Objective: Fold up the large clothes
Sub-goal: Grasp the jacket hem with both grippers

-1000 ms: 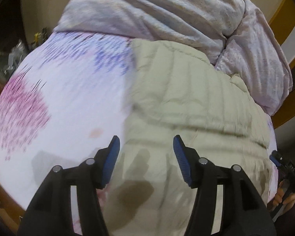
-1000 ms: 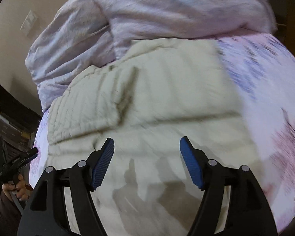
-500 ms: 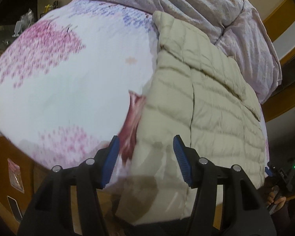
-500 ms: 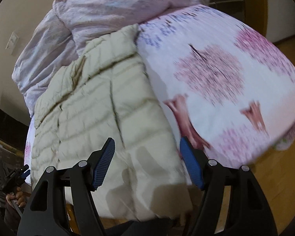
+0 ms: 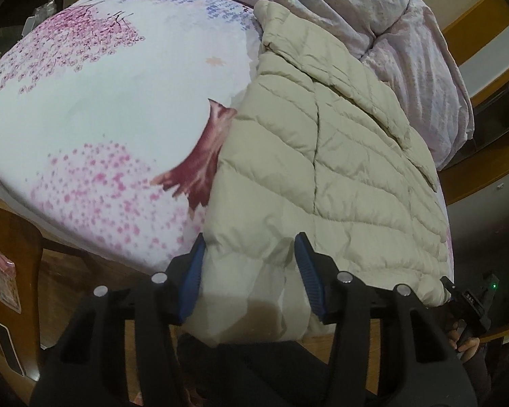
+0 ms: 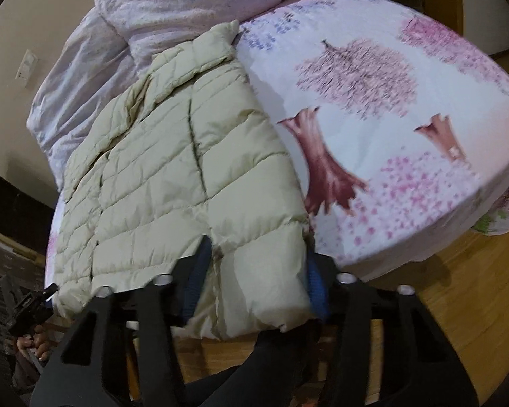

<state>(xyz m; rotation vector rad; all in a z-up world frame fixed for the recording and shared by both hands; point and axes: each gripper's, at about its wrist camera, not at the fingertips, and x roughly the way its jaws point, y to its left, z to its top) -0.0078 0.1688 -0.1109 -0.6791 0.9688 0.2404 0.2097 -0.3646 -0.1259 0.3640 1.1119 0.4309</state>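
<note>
A beige quilted puffer jacket (image 5: 322, 156) lies lengthwise on the bed, its hem hanging over the near edge; it also shows in the right wrist view (image 6: 173, 169). My left gripper (image 5: 249, 274) is open at the hem's left corner, with the fabric between its blue pads. My right gripper (image 6: 254, 274) is open too, and the hem's right corner drapes between and over its pads. Neither pinches the cloth. Each gripper appears small at the other view's edge, the right gripper (image 5: 468, 302) and the left gripper (image 6: 30, 305).
The bed sheet (image 5: 101, 101) is white with pink trees. A crumpled lilac duvet (image 5: 373, 6) is heaped at the head of the bed, touching the jacket's collar. The wooden bed frame (image 5: 13, 257) and wood floor (image 6: 475, 288) lie below the near edge.
Both grippers have pulled back from above the jacket's middle to its hem at the bed's near edge and dropped lower. Both stay open.
</note>
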